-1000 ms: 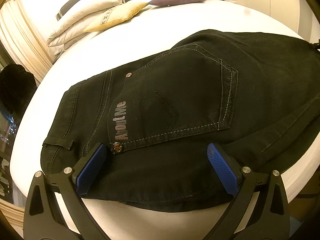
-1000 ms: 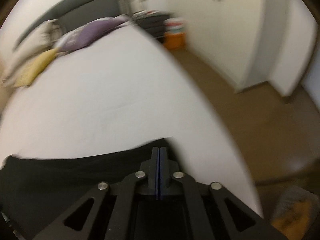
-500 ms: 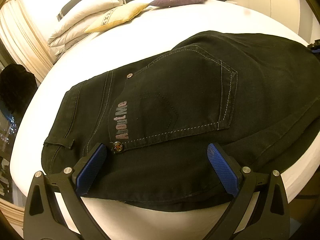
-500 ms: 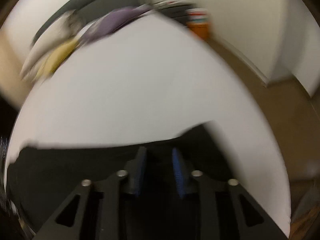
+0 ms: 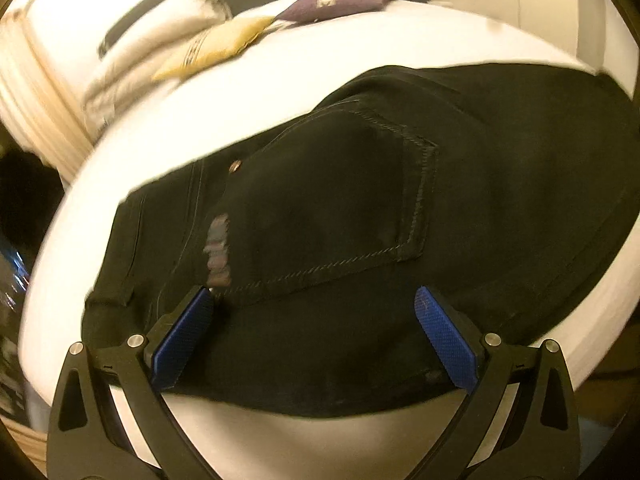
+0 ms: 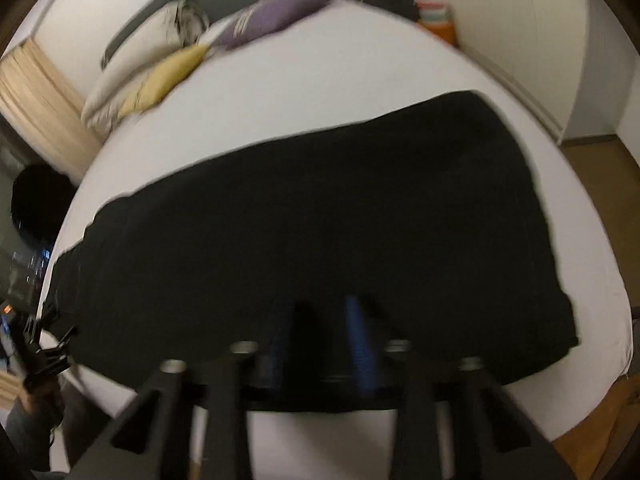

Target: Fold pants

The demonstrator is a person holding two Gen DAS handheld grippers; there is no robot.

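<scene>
Black jeans [image 5: 360, 208] lie folded on the white bed [image 5: 320, 60], back pocket and a printed logo facing up. My left gripper [image 5: 314, 332] is open and empty, its blue pads [image 5: 180, 336] spread just above the near edge of the waist end. In the right wrist view the pants [image 6: 320, 220] lie as a wide black rectangle across the bed [image 6: 320, 72]. My right gripper [image 6: 324, 340] is open with a gap between its blue pads, hovering over the near edge of the cloth and holding nothing. The view is blurred.
Pillows sit at the head of the bed: white [image 5: 152, 44], yellow [image 5: 216, 48] and purple [image 5: 340, 0]. A curtain [image 6: 40, 100] hangs at left. White wardrobe doors [image 6: 560, 40] and brown floor [image 6: 600, 168] lie to the right. The other gripper's tip [image 6: 36, 352] shows at far left.
My right gripper was shut on the pants' edge, then opened and let go, and has pulled back so the whole folded pants show. My left gripper moved slightly closer, still open.
</scene>
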